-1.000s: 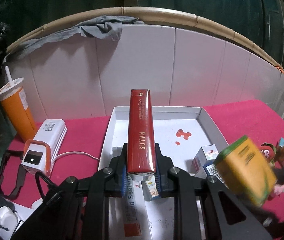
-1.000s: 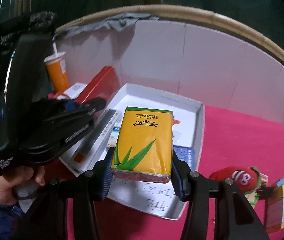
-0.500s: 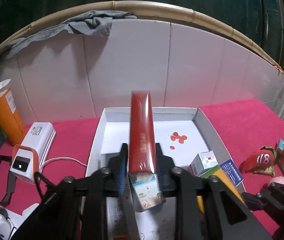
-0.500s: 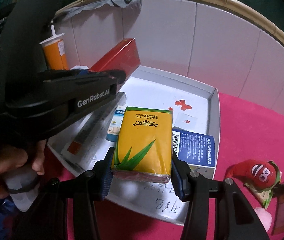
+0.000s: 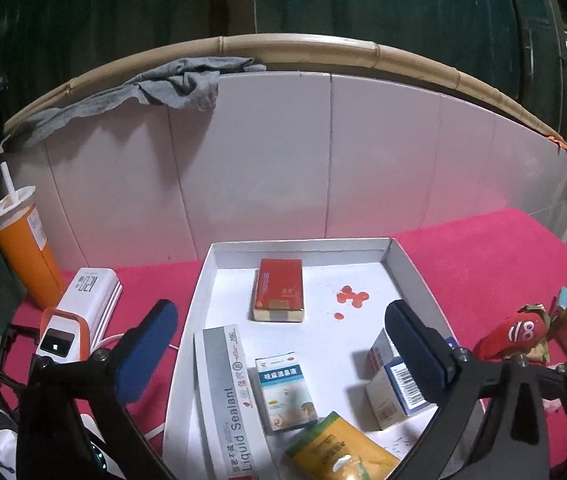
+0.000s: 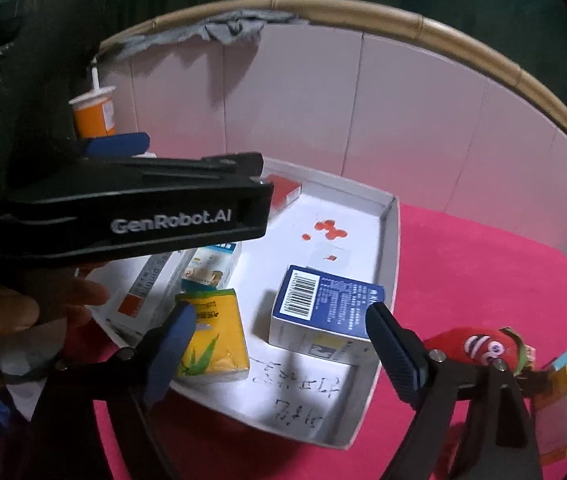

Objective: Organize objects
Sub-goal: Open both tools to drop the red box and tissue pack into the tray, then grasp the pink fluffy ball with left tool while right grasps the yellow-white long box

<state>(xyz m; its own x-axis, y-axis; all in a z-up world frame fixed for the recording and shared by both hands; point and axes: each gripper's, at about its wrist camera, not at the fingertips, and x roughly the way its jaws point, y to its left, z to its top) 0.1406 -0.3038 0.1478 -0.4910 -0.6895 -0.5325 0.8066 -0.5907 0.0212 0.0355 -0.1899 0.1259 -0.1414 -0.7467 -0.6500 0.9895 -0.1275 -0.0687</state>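
Two grippers hang over one shallow white cardboard tray [image 5: 202, 292] on the pink cloth, both letting go. Nearest, the right gripper [image 6: 279, 344] has jaws spreading wide; the yellow tissue pack with green leaves [image 6: 219, 340] lies flat on the tray floor by its left pad, with no clear press on it, so it looks set down, not held. Beside it rests the blue-and-white barcoded carton [image 6: 323, 304], laid flat, I judge, to keep the tray tidy. The left gripper [image 5: 279, 340] tilts down toward the tray with jaws also opening, nothing between them. Below it lie a long grey sealant box [image 5: 223, 396] along the tray's left wall and a small white-and-blue medicine box [image 5: 283, 388]. Farther in, the red rectangular box [image 5: 279, 294] lies flat, apart from both pads. Outside, a red plush toy [image 6: 479, 344] and an orange paper cup with straw [image 5: 23, 256] remain unsorted.
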